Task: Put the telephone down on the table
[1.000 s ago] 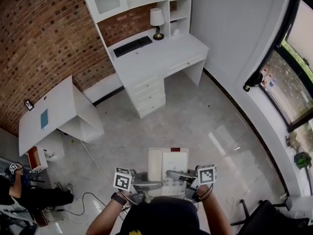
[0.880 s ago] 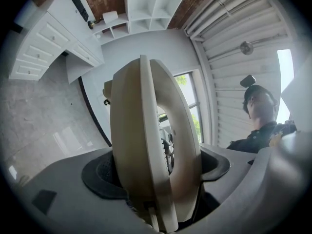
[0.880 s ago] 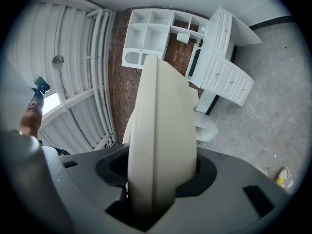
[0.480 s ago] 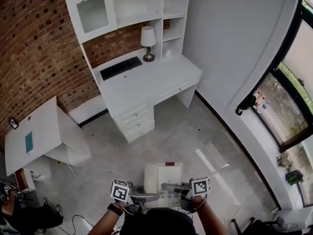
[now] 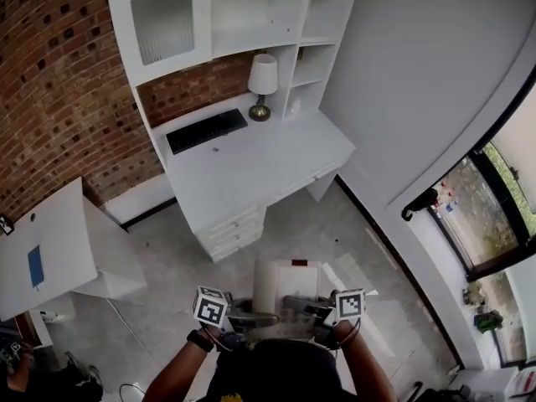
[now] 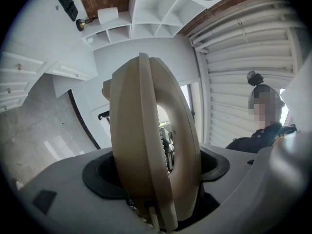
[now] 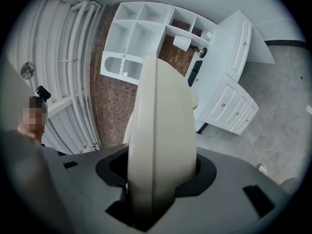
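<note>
Left jaws: we have the left gripper (image 5: 255,316) clenched on one edge of the cream telephone (image 6: 141,130), which fills the gap between its pads.
Right jaws: our right gripper (image 5: 303,306) grips the opposite edge the same way.
Telephone: carried between our two grippers, close in front of us, above the grey floor (image 5: 377,249).
Table: the white table (image 5: 268,162) with drawers stands ahead by the brick wall, well apart from the telephone.
On the table: a black keyboard (image 5: 206,131) and a lamp (image 5: 263,82) at the back.
</note>
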